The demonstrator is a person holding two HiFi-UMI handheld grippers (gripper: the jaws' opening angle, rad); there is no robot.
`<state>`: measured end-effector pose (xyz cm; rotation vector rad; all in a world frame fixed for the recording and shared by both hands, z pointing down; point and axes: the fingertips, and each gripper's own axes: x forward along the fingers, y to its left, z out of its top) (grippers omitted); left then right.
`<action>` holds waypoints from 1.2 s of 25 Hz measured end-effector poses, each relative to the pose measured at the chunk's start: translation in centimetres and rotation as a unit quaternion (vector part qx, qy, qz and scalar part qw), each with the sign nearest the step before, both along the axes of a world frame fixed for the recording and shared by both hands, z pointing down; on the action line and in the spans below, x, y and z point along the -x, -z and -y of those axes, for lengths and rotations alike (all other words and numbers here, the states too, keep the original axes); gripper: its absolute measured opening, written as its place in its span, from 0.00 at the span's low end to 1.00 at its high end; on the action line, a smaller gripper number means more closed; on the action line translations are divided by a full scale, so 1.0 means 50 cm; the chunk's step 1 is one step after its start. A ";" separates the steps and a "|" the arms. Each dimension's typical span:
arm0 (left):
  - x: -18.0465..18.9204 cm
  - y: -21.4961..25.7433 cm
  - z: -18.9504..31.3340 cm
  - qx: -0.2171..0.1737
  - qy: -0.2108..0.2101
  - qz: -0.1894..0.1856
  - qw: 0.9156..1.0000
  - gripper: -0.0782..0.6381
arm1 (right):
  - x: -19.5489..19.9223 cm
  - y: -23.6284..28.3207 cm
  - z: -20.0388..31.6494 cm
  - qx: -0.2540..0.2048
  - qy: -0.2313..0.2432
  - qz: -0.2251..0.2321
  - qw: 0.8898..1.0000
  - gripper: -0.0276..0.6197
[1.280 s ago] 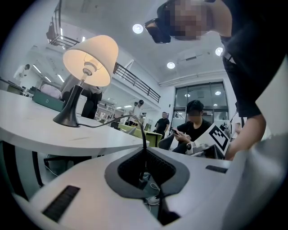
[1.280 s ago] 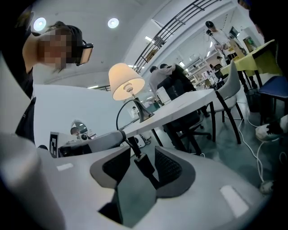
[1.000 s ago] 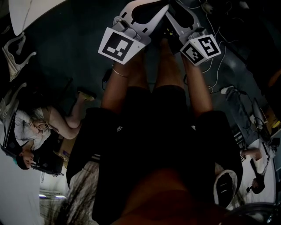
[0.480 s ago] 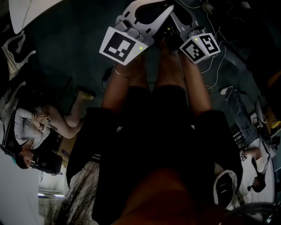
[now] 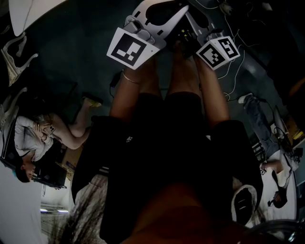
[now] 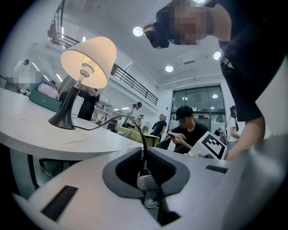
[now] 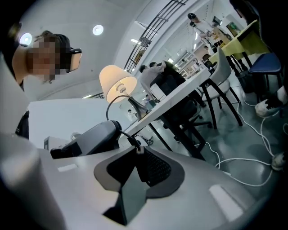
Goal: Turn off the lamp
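Observation:
The lamp stands lit on a white table, with a cream shade and a dark cone base. Its black cord arcs from the base into my left gripper, which is shut on it. In the right gripper view the lamp glows behind the left gripper's body. My right gripper has just been closing and now pinches a small switch piece on the cord. In the dim head view both grippers meet at the top, left and right.
A seated person looks at a phone beyond the table. Dark chairs stand under the long table, and white cables trail over the floor. Another seated person is at the head view's left.
The right gripper's jaws have drawn together and its marker cube has tilted slightly. The left gripper has stayed where it was. The lamp is lit.

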<state>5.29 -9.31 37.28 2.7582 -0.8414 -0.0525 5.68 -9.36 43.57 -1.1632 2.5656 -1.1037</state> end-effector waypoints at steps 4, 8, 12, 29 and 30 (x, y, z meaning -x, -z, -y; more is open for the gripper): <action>-0.006 -0.010 -0.006 -0.002 -0.016 0.014 1.000 0.14 | -0.002 0.001 0.003 0.009 -0.005 0.015 1.000 0.14; -0.001 -0.024 -0.010 0.006 -0.017 0.015 1.000 0.14 | -0.007 0.009 0.007 0.006 -0.007 0.027 1.000 0.14; 0.008 -0.043 -0.013 0.024 -0.015 0.015 0.999 0.14 | -0.017 0.016 0.006 0.006 -0.010 0.035 0.999 0.14; 0.021 -0.149 -0.042 0.042 -0.032 0.062 0.997 0.14 | -0.060 0.031 0.004 0.015 -0.040 0.089 0.995 0.14; 0.020 -0.156 -0.045 0.039 -0.040 0.068 0.996 0.14 | -0.061 0.031 0.004 0.015 -0.040 0.090 0.995 0.14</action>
